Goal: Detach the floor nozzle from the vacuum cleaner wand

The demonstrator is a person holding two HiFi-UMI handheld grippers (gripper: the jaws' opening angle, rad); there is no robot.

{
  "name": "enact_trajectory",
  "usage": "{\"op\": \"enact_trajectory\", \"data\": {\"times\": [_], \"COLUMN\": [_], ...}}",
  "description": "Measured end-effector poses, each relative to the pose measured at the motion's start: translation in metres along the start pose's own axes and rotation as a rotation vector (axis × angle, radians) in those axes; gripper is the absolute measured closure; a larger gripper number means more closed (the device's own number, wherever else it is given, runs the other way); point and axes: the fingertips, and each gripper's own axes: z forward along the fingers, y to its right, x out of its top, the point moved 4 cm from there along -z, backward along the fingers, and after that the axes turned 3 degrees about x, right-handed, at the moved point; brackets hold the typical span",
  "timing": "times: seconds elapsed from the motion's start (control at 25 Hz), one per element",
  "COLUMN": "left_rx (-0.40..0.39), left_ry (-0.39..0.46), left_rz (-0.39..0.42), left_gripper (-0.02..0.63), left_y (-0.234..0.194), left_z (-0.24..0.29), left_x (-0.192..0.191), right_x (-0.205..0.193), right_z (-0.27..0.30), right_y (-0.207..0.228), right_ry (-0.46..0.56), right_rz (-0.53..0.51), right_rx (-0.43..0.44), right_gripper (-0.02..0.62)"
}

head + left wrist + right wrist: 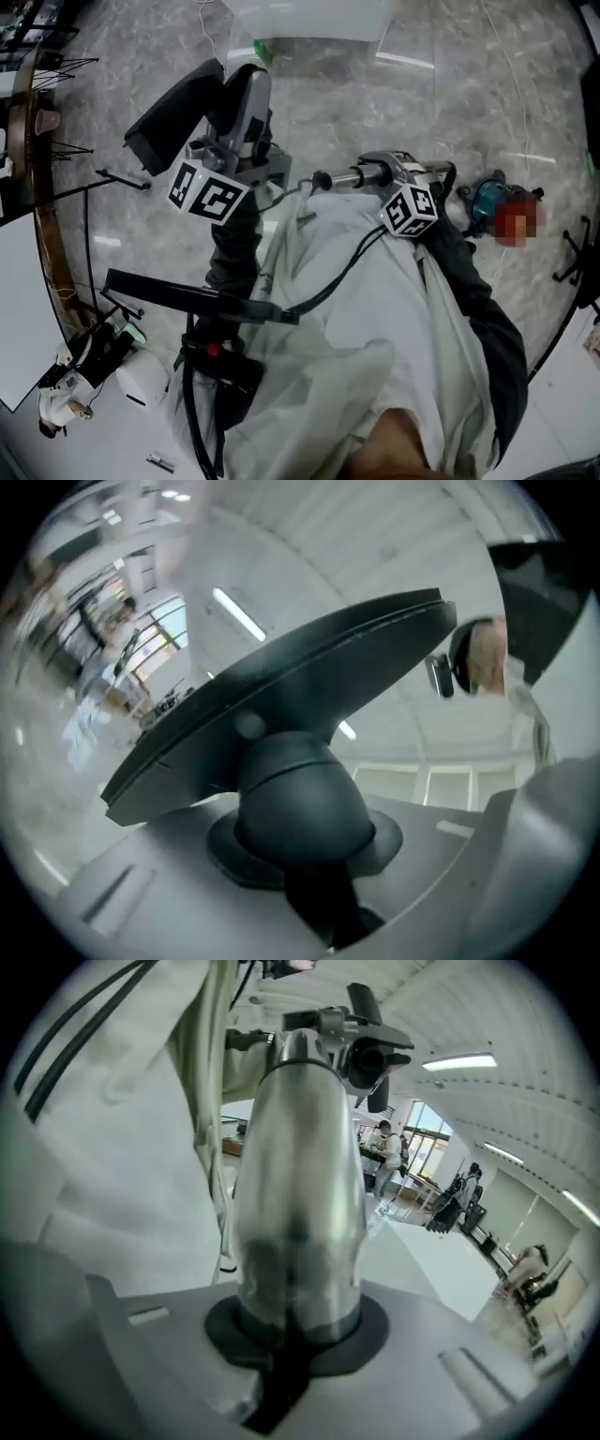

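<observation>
Over veined floor [403, 122], matte nozzle [281, 691], shiny wand [300, 1166]

Clock taken from the person, 12 straight ahead.
12 to 2: bare marble floor [403, 112], the widest lane.
12, far: pale box [309, 19].
11: raised floor nozzle [178, 117] blocks that lane.
9: black stand legs [122, 178], brown curved edge [45, 216].
3: teal object [486, 202], black leg [570, 255].
7: black bar [187, 295], white device [145, 375].
</observation>
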Motion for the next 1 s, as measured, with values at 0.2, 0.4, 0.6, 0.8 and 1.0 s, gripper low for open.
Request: {"op": "enact_trajectory", "data": {"times": [0.2, 0.4, 0.6, 0.8, 1.0], "left_rx": [0.26, 0.306, 0.315, 0.326, 0.326], "left_ry": [-0.315, -0.467, -0.427, -0.34, -0.332], "left_rz": [0.561, 0.489, 0.287, 0.096, 0.064], "left_gripper": [0.505, 0.505, 0.503, 0.503, 0.503], "left_y": [-0.057, -0.077, -0.077, -0.08, -0.081], "left_z": [-0.024, -0.055, -0.06, -0.066, -0.069], "left_x": [-0.027, -0.093, -0.112, -0.111, -0.112], "right_x": [-0.029, -0.047, -0.043, -0.039, -0.033], "right_z": [-0.026, -0.061, -0.078, -0.074, -0.066], "right_y": [0.039, 0.087, 0.099, 0.088, 0.078], "right_ry": [-0.05, -0.041, -0.019, -0.025, -0.034], "right_rz": [0.033, 0.097, 0.093, 0.088, 0.081], "right_rx": [-0.067, -0.191, -0.242, -0.236, -0.228], "right_gripper": [0.555, 0.555, 0.555, 0.555, 0.555]}}
